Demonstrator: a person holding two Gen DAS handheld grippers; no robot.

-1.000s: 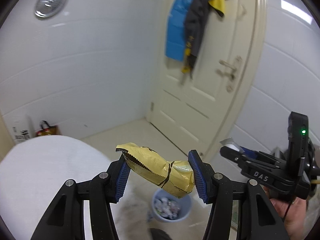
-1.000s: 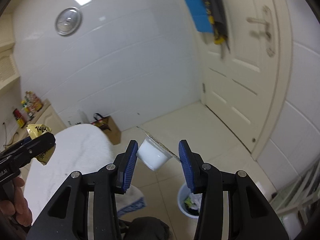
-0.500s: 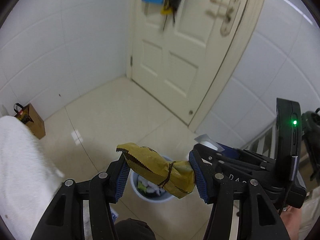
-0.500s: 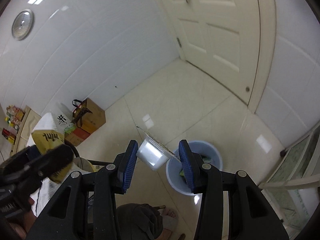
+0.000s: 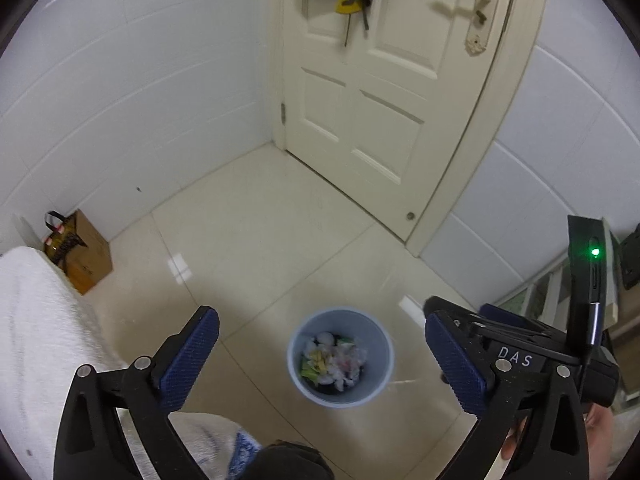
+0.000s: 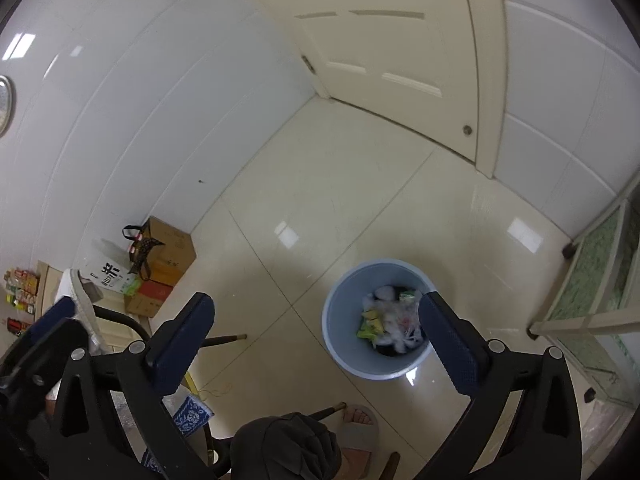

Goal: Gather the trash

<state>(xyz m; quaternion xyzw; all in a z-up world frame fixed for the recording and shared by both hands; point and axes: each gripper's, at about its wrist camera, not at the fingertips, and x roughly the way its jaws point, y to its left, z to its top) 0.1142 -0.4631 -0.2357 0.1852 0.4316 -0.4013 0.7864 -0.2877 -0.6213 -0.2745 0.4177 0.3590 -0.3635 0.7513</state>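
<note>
Your left gripper and right gripper have just been opening wide and now hold nothing. You hold both over the blue bin on the floor so trash drops in. The trash lies inside.

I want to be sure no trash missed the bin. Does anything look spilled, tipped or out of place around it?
Nothing stands out. The blue bin stands upright on the tiled floor with the trash inside it, and no litter shows on the tiles around it. Both the left gripper and right gripper are open and empty.
</note>
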